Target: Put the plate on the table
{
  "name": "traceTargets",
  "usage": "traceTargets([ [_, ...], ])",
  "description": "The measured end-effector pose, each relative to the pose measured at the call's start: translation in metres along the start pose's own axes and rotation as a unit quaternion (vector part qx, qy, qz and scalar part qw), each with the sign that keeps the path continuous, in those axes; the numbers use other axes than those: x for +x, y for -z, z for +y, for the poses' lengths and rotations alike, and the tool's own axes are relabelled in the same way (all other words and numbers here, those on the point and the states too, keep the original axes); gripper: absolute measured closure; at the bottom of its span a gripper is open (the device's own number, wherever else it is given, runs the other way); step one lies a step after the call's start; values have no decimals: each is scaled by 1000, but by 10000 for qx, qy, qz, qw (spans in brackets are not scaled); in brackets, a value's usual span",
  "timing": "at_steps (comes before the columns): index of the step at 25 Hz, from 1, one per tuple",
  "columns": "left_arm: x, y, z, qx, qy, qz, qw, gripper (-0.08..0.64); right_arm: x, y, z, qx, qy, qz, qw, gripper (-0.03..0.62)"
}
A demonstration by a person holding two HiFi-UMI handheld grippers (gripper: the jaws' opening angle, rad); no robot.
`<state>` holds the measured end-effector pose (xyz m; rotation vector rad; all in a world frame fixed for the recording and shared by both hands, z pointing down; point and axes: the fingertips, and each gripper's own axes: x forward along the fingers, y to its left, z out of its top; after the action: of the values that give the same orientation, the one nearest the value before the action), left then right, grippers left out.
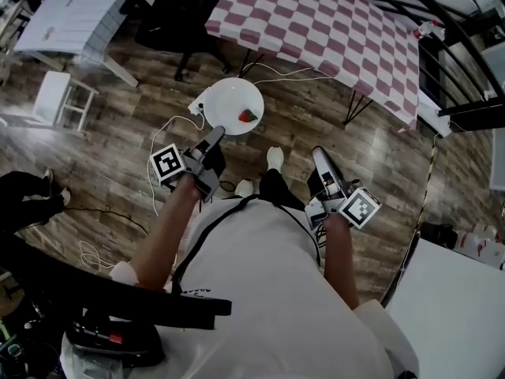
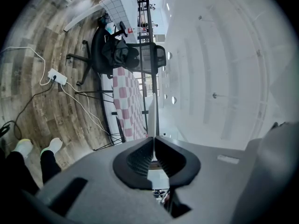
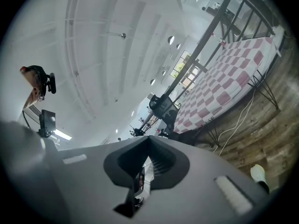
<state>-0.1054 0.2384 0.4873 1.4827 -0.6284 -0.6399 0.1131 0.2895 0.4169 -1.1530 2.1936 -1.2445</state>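
Left gripper [image 1: 216,135] pinches plate [image 1: 225,99] rim, short of checkered table [image 1: 331,30]; plate may tilt, dumping red item [image 1: 248,116]. Right gripper [image 1: 319,157] closed, empty.

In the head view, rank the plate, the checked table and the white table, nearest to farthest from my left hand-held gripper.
1. plate: held by its rim in the left hand-held gripper, just ahead.
2. checked table: ahead and to the right.
3. white table: far off at the upper left.
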Motion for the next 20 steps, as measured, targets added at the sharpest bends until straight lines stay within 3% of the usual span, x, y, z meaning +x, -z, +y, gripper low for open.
traceTargets([
  [20,97,-60,-3,103,-41,-714,9974,540,99,-89,-61,98,-461,572,9972,584],
])
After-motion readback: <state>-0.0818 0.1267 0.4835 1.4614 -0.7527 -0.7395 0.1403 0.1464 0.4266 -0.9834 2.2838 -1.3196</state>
